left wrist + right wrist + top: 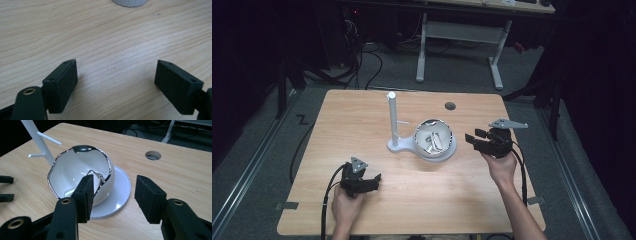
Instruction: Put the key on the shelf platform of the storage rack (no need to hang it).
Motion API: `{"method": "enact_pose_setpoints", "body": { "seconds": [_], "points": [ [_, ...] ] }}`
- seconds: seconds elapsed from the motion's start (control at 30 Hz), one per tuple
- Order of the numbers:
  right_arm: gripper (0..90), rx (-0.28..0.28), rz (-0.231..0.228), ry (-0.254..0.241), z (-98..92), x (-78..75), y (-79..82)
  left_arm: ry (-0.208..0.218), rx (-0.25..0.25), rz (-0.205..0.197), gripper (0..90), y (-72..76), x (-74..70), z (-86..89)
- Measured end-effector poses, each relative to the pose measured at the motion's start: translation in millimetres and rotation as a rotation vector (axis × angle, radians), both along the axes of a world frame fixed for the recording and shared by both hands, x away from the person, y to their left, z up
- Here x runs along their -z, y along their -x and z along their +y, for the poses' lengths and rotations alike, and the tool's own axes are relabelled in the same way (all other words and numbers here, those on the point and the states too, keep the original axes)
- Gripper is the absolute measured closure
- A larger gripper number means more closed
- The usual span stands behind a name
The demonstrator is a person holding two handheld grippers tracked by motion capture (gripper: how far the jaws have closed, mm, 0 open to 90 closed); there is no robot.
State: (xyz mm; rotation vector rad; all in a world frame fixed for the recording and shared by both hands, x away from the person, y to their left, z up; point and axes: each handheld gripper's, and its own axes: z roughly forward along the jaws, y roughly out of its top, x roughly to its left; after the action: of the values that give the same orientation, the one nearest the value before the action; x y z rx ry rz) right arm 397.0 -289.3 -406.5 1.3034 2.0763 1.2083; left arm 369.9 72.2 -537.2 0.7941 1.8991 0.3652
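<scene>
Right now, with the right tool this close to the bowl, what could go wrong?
1. The bowl leans tilted on the white stand's round base; a nudge from the open right tool might roll it off.
2. Its wavy rim looks awkward to grip, so it could slip.
3. The stand's thin pegs sit just behind the bowl and could snag it when lifted.

Bare tabletop [362, 125] left; white stand [392, 120] (pegs sideways) blocks behind bowl [435, 138].

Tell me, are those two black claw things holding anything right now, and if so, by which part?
Nothing is held. The left gripper is open over bare table; the right gripper is open beside the white bowl, not touching it.
</scene>
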Motion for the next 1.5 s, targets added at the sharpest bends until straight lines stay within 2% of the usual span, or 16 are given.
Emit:
{"method": "enact_pose_setpoints", "body": {
  "seconds": [0.43,0.67,1.13,1.5],
  "points": [
    [50.3,0.046,-0.034,-0.044,-28.4,-1.2,20.5,0.001,0.0,0.0,18.7,0.0,0.0,-0.1],
    [50.3,0.063,-0.028,-0.059,-39.2,3.4,27.2,0.001,-0.001,0.0,18.7,0.0,-0.1,-0.1],
    [49.8,0.073,-0.035,-0.07,-47.9,8.2,41.1,-0.003,0.002,-0.001,18.7,0.1,0.1,0.2],
    [49.6,0.068,-0.026,-0.078,-50.6,20.8,53.8,0.0,0.0,0.0,18.8,0.0,0.0,0.0]
  ]
}}
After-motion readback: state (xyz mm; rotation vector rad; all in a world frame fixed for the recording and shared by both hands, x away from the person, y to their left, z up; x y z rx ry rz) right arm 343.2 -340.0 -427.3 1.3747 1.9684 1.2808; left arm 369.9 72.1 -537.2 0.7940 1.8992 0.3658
